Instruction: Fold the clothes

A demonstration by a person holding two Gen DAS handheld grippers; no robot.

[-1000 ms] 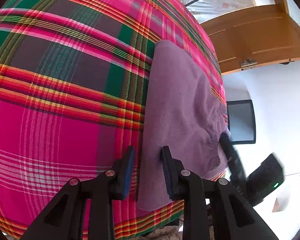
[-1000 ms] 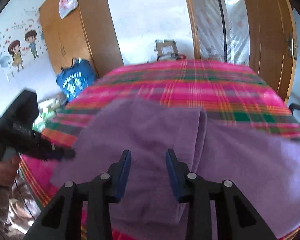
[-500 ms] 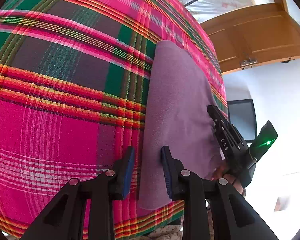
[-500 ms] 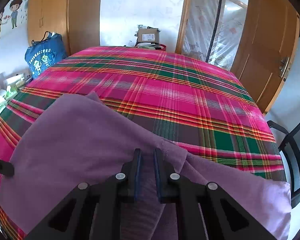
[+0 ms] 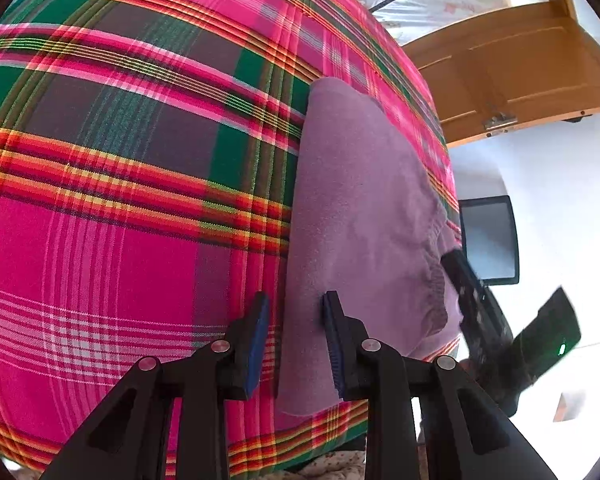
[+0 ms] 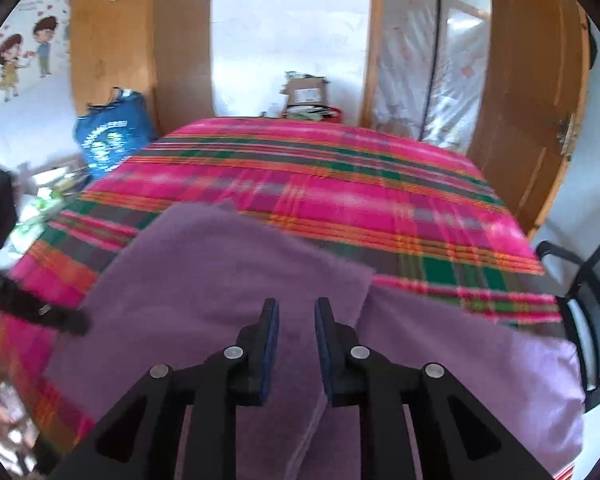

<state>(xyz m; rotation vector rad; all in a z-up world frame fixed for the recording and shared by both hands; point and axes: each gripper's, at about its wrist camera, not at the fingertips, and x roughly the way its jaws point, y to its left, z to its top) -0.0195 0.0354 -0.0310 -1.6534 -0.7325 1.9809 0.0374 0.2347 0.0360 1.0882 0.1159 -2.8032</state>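
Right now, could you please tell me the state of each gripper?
Left gripper: open, jaws straddling the edge of the purple garment, not clamped.
Right gripper: open, holding nothing, above the garment.

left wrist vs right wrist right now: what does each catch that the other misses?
Only the left wrist view shows the dark monitor and the right gripper, blurred at the garment's far edge.

Only the right wrist view shows the blue bag, the cardboard box, the wall cartoon stickers and the office chair.

Both show the purple garment on the plaid bedspread, and the wooden door.
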